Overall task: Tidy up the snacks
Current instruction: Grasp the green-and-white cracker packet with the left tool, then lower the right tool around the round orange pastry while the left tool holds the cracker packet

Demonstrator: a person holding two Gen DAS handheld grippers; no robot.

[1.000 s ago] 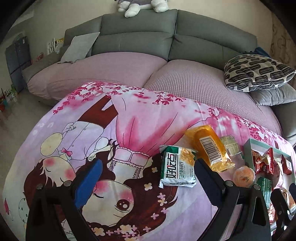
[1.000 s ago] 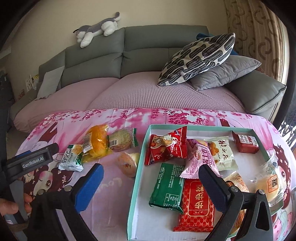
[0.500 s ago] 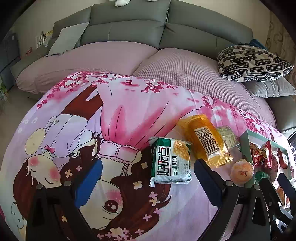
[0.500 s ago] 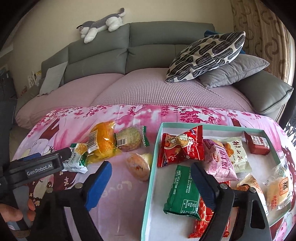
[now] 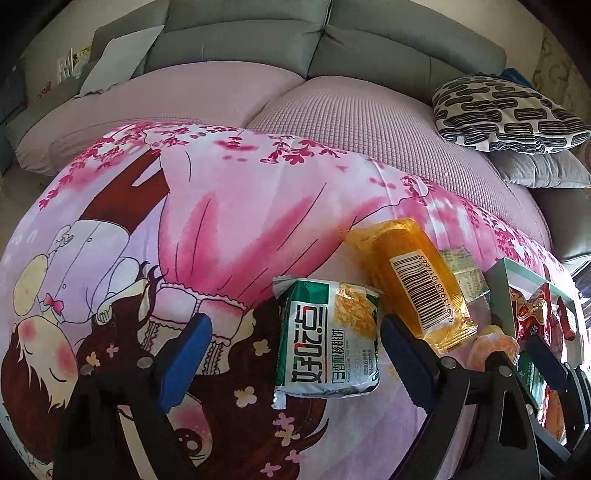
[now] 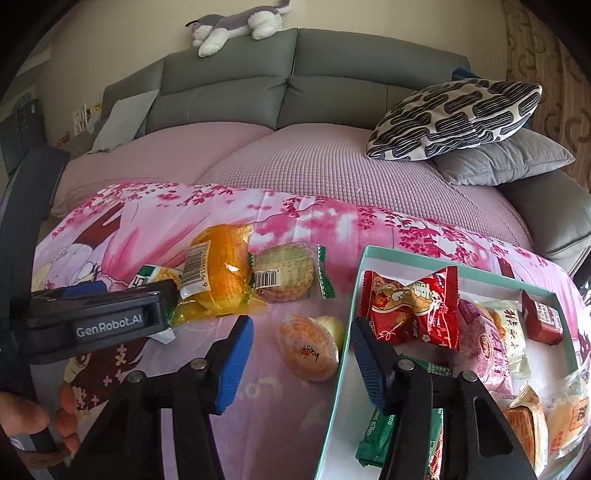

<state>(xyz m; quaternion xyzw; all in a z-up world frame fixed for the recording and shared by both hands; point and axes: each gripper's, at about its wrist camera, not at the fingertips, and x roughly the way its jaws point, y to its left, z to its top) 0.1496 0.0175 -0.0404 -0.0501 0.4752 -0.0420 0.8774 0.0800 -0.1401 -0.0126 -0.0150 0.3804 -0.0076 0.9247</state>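
My left gripper is open, its jaws either side of a green and white snack packet lying on the pink blanket. An orange packet lies just right of it. My right gripper is open around a small round orange pastry on the blanket, beside the teal tray's rim. The tray holds a red packet, a pink one, a green one and others. The orange packet and a round biscuit packet lie behind.
The blanket covers a low surface in front of a grey sofa with mauve seat covers. A patterned cushion lies at the right, a plush toy on the sofa back. The left gripper's body shows at the left of the right wrist view.
Both grippers have moved forward and down. The left now brackets the green and white packet; the right has shifted left off the tray to bracket the orange pastry.
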